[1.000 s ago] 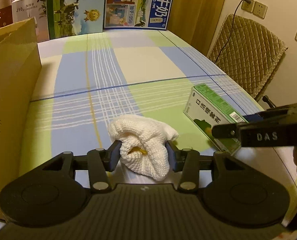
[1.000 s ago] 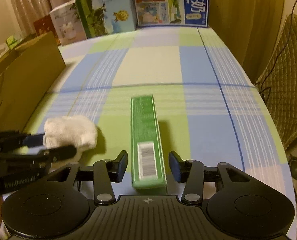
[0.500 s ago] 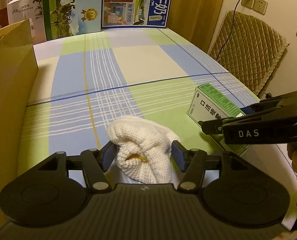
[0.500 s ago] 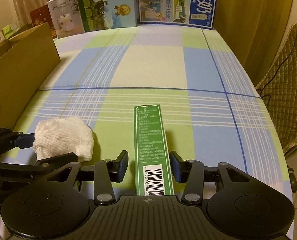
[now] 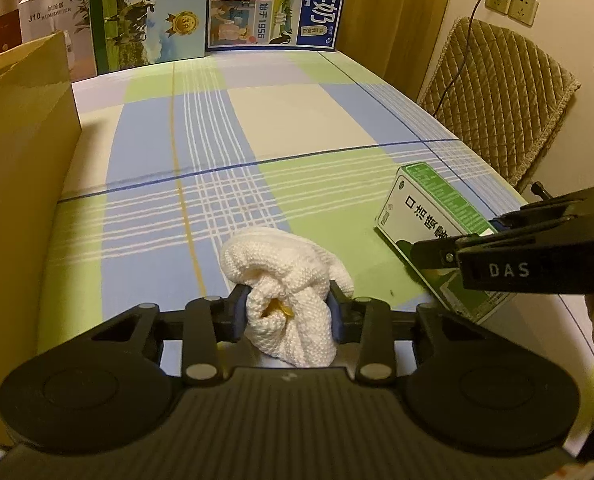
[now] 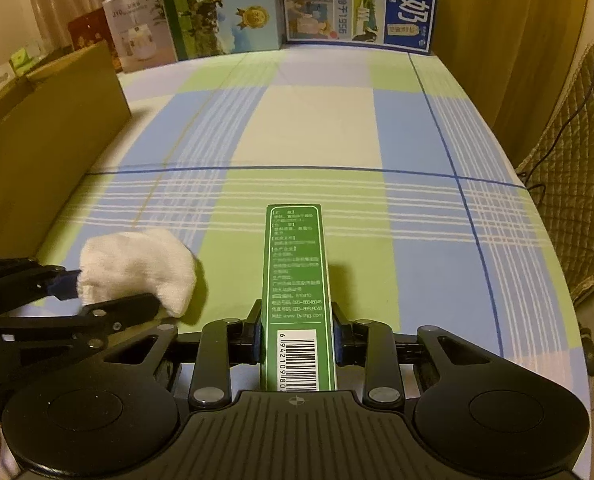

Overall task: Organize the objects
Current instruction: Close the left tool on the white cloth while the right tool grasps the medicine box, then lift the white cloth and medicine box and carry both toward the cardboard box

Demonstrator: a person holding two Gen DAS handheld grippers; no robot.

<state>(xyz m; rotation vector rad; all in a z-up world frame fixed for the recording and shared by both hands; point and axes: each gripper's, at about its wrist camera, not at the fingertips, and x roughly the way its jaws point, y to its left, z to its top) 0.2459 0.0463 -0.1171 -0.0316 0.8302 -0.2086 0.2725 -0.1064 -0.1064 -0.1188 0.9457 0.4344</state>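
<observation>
On the table (image 6: 317, 128) with the blue, green and cream plaid cloth, pretty much everything sits at the near edge, so I'll use the long green cardboard box with the barcode (image 6: 295, 280) as the reference. The right hand-held gripper (image 6: 297, 338) has its two fingers pressed tight against both long sides of that box at the barcode end, so it's clamped on it, with the box pointing straight away across the table. Just left of the green box is the crumpled white knitted cloth (image 5: 285, 280), which has a bit of yellow showing in a fold. The left hand-held gripper (image 5: 287, 314) is closed on it, blue pads squeezing the bundle from both sides; can't tell if the cloth is touching the table underneath or slightly off it. Further left of the box there's a big brown cardboard carton (image 5: 21, 168) along the table's edge. Way beyond the box's far end, tall printed milk cartons (image 6: 361, 0) stand in a row at the back. To the right of the box, off the table, there's a quilted tan chair back (image 5: 501, 92).
</observation>
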